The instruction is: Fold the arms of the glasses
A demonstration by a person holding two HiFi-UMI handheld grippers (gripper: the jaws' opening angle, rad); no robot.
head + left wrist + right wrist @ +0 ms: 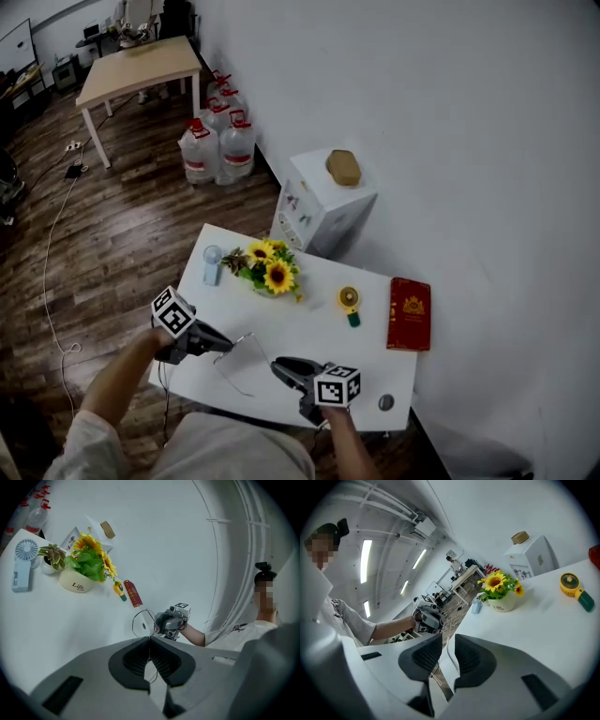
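1. Closest to the person, over the near edge of the white table, the left gripper and the right gripper face each other, with the thin wire-framed glasses spanning the gap between them.
2. The left gripper view shows the left gripper with its jaws pressed together on a thin wire arm of the glasses. The lens ring stands just past the jaw tips.
3. The right gripper view shows the right gripper with its jaws a narrow gap apart. A wire part of the glasses runs through that gap, close to one pad, and the pads are not clamped on it.
4. Near the table's right front corner lies a small round grey thing.
5. Farther along the table's right side are a yellow round gadget with a green handle and a red booklet, lying flat and near each other.
6. Toward the far edge stands a pot of sunflowers, with a pale blue handheld fan lying just beside it at the left.
7. Beyond the table, against the wall, stands a white cabinet with a brown lump on top.
8. Farther back, large water bottles with red caps cluster on the wooden floor, and a light wooden table stands behind them.
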